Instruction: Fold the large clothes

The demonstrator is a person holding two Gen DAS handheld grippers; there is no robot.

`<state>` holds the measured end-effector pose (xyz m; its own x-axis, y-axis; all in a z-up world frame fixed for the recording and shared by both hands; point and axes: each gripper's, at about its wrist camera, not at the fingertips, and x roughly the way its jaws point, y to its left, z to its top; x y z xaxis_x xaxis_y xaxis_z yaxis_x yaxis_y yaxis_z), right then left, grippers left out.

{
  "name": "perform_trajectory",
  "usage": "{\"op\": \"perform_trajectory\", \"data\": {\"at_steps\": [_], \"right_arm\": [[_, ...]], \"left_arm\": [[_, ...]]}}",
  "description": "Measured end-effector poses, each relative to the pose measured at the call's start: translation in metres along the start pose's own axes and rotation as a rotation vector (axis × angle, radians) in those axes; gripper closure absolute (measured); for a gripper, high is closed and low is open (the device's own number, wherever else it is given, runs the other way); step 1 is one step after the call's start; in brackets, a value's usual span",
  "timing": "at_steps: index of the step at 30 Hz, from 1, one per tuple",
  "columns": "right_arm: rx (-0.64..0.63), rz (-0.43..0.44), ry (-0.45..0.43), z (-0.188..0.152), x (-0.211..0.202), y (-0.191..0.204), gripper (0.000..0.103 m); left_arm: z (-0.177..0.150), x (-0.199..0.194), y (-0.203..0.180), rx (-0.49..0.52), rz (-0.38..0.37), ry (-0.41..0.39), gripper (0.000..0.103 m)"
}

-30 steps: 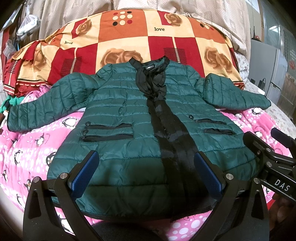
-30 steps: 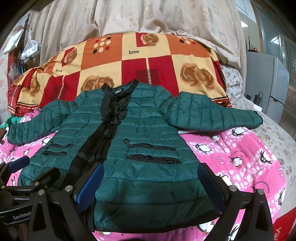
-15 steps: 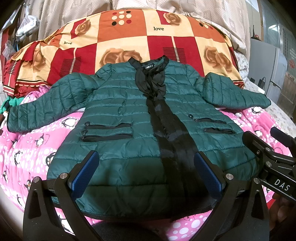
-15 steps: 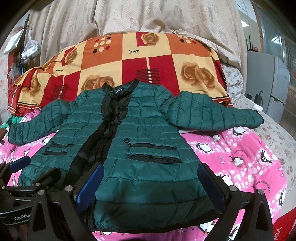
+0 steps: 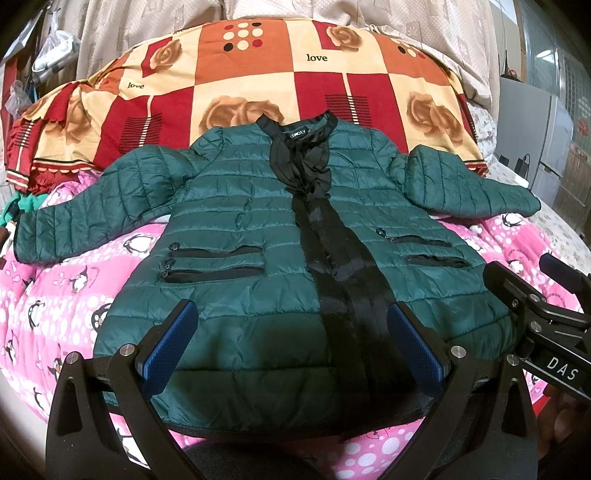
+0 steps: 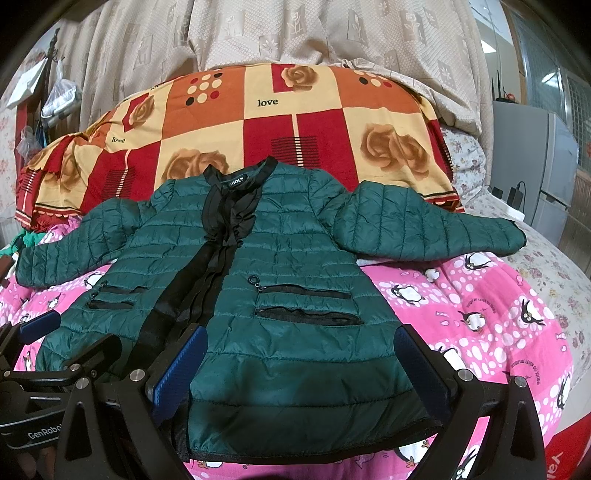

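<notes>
Soft pink penguin bedding (image 5: pixel 62 295) carries the green quilted jacket (image 5: pixel 240 295) spread flat, both tongs (image 5: pixel 291 347) (image 6: pixel 299 365) gaping empty over its hem; slippery padding could slide from a shallow pinch.

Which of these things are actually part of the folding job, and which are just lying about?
Part of the job:
green quilted jacket
left gripper, open
right gripper, open

Just lying about:
pink penguin blanket
rose-patterned quilt
beige curtain

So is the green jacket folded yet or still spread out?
Spread out. The green jacket lies flat, front up, on the pink blanket, both sleeves extended sideways, hem unfolded.
</notes>
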<state>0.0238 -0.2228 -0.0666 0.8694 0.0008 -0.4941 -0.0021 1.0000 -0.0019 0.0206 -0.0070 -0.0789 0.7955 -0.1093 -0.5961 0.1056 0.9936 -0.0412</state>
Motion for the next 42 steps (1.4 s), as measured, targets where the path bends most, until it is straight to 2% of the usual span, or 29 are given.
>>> {"op": "perform_trajectory", "data": {"at_steps": [22,27,31,34,35,40,42], "right_arm": [[0.004,0.002,-0.002,0.002,-0.002,-0.001,0.003],[0.012,0.01,-0.004,-0.002,0.0,-0.001,0.003],[0.157,0.102,-0.105,-0.003,0.0,-0.006,0.003],[0.192,0.125,-0.107,-0.002,-0.003,-0.011,0.003],[0.141,0.096,-0.064,-0.004,-0.002,-0.011,0.003],[0.099,0.081,-0.044,-0.004,-0.003,-0.01,0.003],[0.103,0.088,-0.028,-0.005,-0.001,-0.011,0.003]], "left_arm": [[0.0,0.0,0.001,-0.005,-0.003,0.001,0.001],[0.003,-0.005,0.011,-0.059,-0.029,-0.001,0.001],[0.004,-0.009,0.044,-0.195,-0.109,0.0,0.001],[0.012,-0.005,0.072,-0.26,-0.116,0.002,0.001],[0.016,-0.003,0.083,-0.27,-0.103,0.001,0.001],[0.039,0.008,0.146,-0.241,0.042,-0.059,0.001],[0.042,0.012,0.178,-0.264,0.093,-0.075,0.001]]}}
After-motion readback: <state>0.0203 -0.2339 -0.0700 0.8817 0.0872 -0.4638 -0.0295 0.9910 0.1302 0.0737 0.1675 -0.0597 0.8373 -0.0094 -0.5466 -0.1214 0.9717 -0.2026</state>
